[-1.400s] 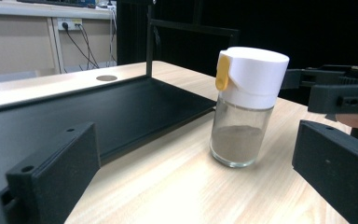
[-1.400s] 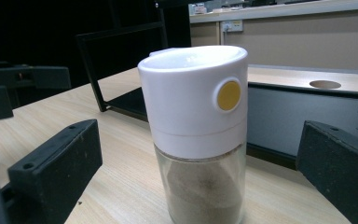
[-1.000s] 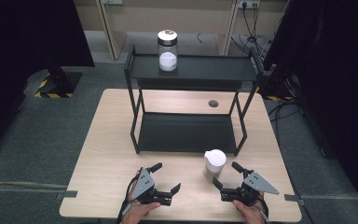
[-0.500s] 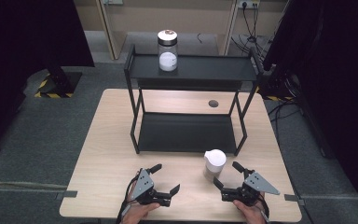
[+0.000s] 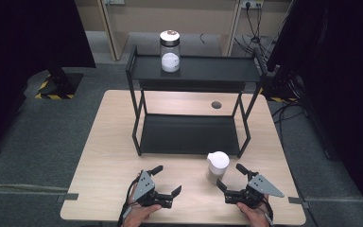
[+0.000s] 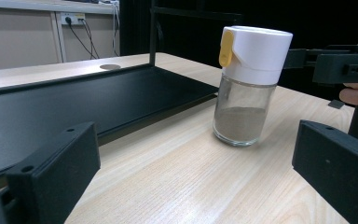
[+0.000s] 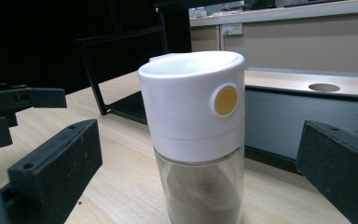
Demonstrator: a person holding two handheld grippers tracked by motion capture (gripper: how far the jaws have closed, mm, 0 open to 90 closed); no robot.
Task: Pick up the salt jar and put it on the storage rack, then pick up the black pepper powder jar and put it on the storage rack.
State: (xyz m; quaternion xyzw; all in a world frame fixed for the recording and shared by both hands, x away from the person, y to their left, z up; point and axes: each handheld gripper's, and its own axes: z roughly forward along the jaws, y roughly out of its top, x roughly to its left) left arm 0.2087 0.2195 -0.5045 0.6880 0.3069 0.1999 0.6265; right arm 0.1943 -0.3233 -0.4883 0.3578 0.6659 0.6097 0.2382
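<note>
A glass shaker jar with a white cap and yellow button [image 5: 217, 166] [image 6: 247, 84] [image 7: 196, 135] stands upright on the table, holding brownish powder. My right gripper [image 5: 228, 177] [image 7: 200, 182] is open just right of it, the jar standing close before its jaws, untouched. My left gripper [image 5: 166, 179] [image 6: 191, 177] is open near the front edge, left of the jar and apart from it. A second jar with a dark lid [image 5: 169, 51] holding white powder stands on the top shelf of the black rack [image 5: 203, 71].
The black two-level rack occupies the table's [image 5: 108, 161] middle; its lower shelf [image 5: 189, 135] [image 6: 51, 107] is bare. A round cable hole [image 5: 216, 105] lies behind the rack. Black curtains flank both sides, with cables on the floor at the right.
</note>
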